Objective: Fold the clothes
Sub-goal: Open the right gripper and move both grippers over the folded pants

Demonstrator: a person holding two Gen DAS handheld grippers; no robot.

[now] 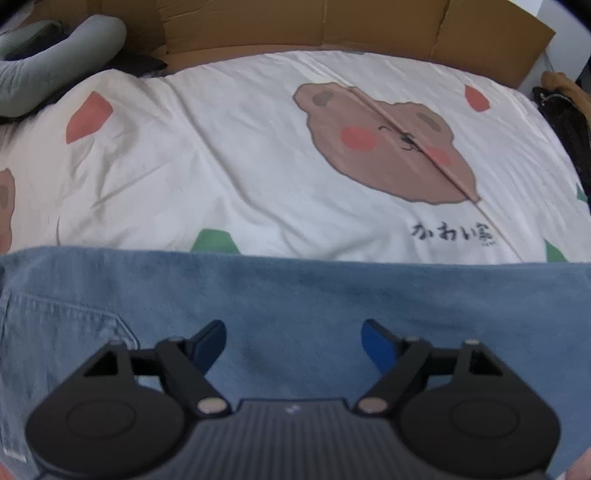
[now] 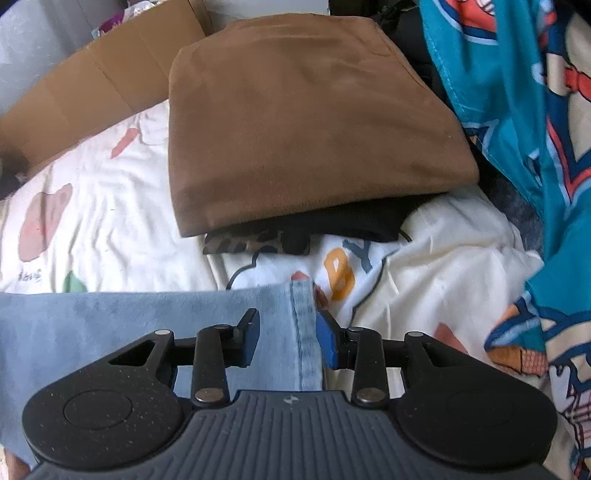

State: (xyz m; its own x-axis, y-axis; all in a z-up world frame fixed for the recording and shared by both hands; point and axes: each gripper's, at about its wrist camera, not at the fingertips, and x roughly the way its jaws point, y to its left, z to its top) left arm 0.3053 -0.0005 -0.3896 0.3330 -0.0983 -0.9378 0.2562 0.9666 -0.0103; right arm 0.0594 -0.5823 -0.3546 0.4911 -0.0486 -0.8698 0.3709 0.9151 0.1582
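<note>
Light blue jeans [image 1: 295, 288] lie flat across the near part of the bed, with a back pocket [image 1: 74, 332] showing at the left. My left gripper [image 1: 293, 332] hovers over the denim, its jaws wide open and nothing between them. In the right wrist view the jeans [image 2: 147, 317] end in a stitched hem [image 2: 304, 332]. My right gripper [image 2: 287, 321] stands partly open over that hem. The hem lies between the fingers, and the pads do not press on it.
A folded brown garment [image 2: 303, 129] rests on a black one [image 2: 351, 221] just beyond the hem. A white printed garment [image 2: 347, 277] and a teal cartoon blanket [image 2: 517, 92] lie to the right. The bear-print sheet [image 1: 221, 166], cardboard [image 1: 295, 26] and a grey pillow [image 1: 55, 48] lie beyond.
</note>
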